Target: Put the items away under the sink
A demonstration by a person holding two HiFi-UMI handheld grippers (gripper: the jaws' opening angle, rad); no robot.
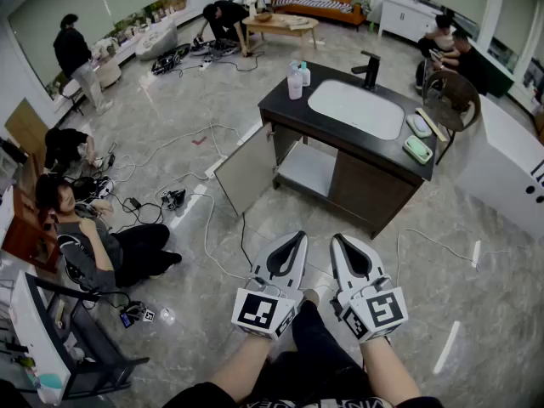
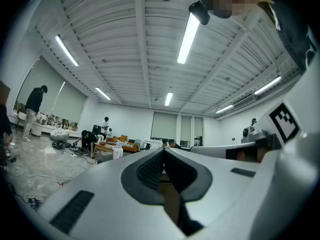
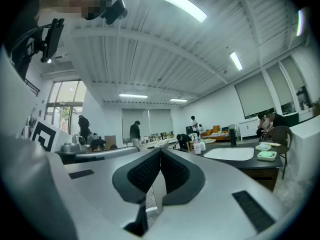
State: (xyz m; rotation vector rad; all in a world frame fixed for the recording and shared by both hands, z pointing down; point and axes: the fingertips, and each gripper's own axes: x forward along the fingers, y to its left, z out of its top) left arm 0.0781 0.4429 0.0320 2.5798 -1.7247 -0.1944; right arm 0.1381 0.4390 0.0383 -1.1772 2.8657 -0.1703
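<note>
The sink cabinet has a black counter [image 1: 280, 104], a white basin [image 1: 355, 109] and a black faucet [image 1: 371, 68]. Its left door [image 1: 246, 170] stands open, showing a bare shelf [image 1: 310, 168] under the sink. Two bottles [image 1: 295, 82] stand on the counter's far left corner. A green soap dish [image 1: 417, 149] and a paler dish [image 1: 419, 125] lie at its right end. My left gripper [image 1: 302, 235] [image 2: 163, 150] and right gripper [image 1: 336, 238] [image 3: 160, 149] are held low in front of me, well short of the cabinet. Both are shut and hold nothing. The right gripper view shows the basin [image 3: 234, 154] and the bottles [image 3: 198, 146].
People sit on the floor at the left [image 1: 93, 236] among cables [image 1: 204, 228] that run toward the cabinet. A seated person and a chair [image 1: 450, 92] are behind the sink. A white counter [image 1: 510, 164] stands at the right, and a dark rack [image 1: 51, 347] at the bottom left.
</note>
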